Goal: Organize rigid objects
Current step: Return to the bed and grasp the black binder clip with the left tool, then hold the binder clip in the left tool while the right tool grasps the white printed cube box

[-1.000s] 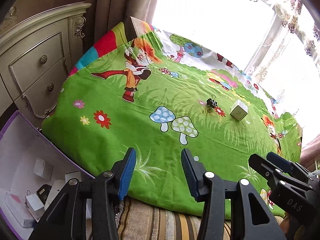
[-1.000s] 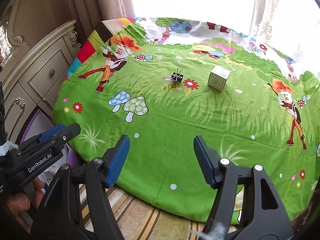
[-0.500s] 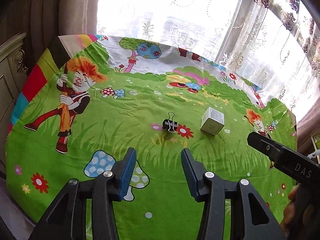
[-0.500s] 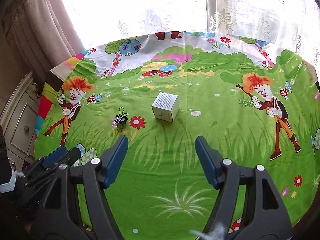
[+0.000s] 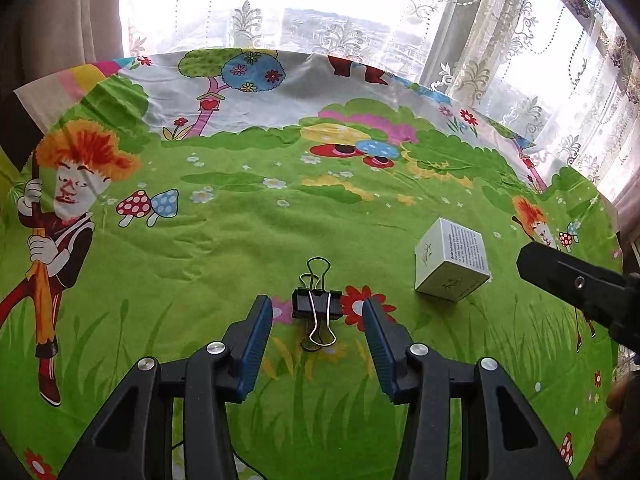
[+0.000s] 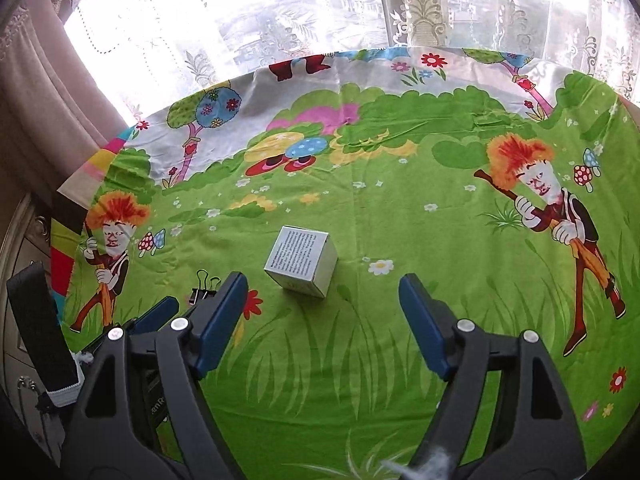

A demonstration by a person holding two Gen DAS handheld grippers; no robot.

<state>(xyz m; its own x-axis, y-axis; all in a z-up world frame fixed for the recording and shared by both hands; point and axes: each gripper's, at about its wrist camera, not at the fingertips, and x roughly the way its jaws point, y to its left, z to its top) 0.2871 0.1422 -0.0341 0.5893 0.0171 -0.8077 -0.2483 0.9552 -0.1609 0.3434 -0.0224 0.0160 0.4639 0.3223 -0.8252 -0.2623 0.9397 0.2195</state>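
With the black binder clip (image 5: 317, 307) lying flat on the green cloth (image 5: 240, 240) squarely between the spread left gripper (image 5: 317, 310), a clean pick called for closing on its body, not the wire handles, while the right gripper (image 6: 323, 292) hovered released near the white box (image 6: 302, 266).

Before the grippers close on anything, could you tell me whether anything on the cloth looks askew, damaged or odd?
Nothing stands out. The binder clip lies flat on the green cloth, intact, between the open left gripper's fingers. The small white box sits closed and undented ahead of the open right gripper.
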